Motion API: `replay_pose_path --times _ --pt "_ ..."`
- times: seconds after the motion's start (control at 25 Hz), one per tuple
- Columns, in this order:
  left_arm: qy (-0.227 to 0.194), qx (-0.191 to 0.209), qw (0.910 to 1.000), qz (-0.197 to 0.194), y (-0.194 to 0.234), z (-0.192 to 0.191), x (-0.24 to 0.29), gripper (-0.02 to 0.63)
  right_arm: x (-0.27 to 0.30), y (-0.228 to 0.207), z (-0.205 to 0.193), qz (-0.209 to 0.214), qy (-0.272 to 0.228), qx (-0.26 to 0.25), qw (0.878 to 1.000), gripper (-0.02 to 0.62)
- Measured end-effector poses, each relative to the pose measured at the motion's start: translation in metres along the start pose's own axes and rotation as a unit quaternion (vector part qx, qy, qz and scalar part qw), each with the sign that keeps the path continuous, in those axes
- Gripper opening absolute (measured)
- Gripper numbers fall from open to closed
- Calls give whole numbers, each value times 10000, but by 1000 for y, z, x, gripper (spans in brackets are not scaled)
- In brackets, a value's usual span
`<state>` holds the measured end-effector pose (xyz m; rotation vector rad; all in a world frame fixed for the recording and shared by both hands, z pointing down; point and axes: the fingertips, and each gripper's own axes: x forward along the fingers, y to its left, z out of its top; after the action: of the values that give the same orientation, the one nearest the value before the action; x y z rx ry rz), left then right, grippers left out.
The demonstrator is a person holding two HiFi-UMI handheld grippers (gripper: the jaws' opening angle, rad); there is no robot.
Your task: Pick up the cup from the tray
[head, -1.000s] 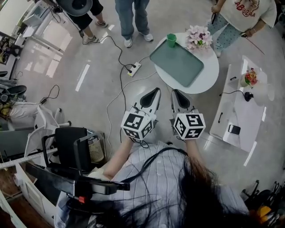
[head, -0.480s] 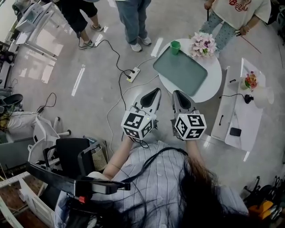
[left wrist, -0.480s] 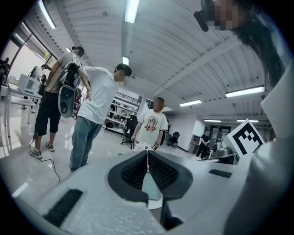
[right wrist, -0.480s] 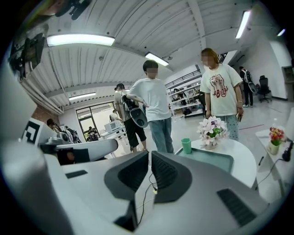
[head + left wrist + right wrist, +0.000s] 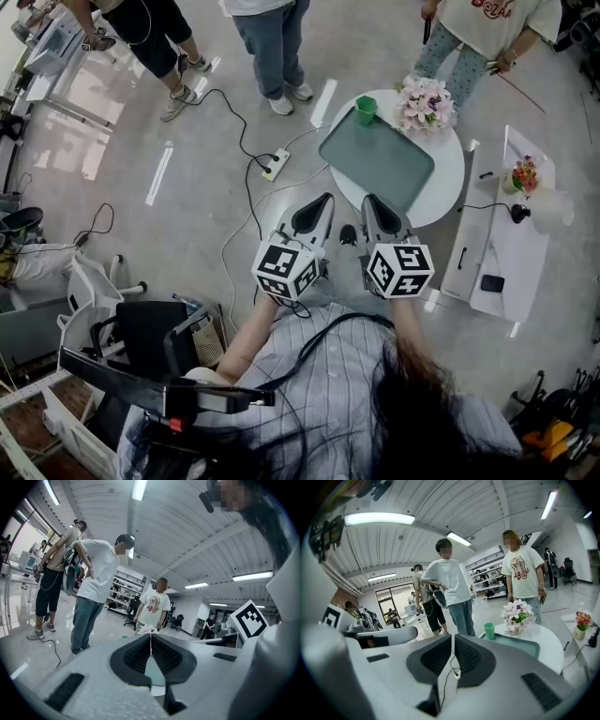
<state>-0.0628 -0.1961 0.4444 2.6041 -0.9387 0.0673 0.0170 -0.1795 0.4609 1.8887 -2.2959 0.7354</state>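
A small green cup (image 5: 366,109) (image 5: 489,630) stands upright at the far corner of a grey-green tray (image 5: 380,159) (image 5: 520,645) on a round white table (image 5: 448,178). Both grippers are held side by side short of the table's near edge, above the floor. My left gripper (image 5: 322,202) (image 5: 151,638) points towards the table with its jaws shut and nothing between them. My right gripper (image 5: 370,201) (image 5: 453,637) is likewise shut and empty, and the cup shows just right of its tips, well beyond reach.
A pot of pink flowers (image 5: 427,101) (image 5: 516,614) stands beside the tray. Several people stand beyond the table. A power strip (image 5: 275,165) with cables lies on the floor at left. A white side table (image 5: 506,234) is at right, a black chair (image 5: 155,323) at lower left.
Both grippers and the head have drifted towards the round table, which now sits slightly nearer and lower in the head view. Both stay shut and empty.
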Motion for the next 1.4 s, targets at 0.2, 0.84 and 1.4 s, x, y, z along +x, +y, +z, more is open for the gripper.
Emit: replay_pose_path --times 0.2,0.84,1.4 --pt "21 -5 10000 75 10 2 18 15 21 -12 6 77 37 -7 10000 40" --pt "362 -99 9991 211 47 4 111 15 114 -76 32 358 376 11 9987 40" --pt "656 -181 9973 290 79 0 177 15 201 -153 7 322 1045 -39 9940 50"
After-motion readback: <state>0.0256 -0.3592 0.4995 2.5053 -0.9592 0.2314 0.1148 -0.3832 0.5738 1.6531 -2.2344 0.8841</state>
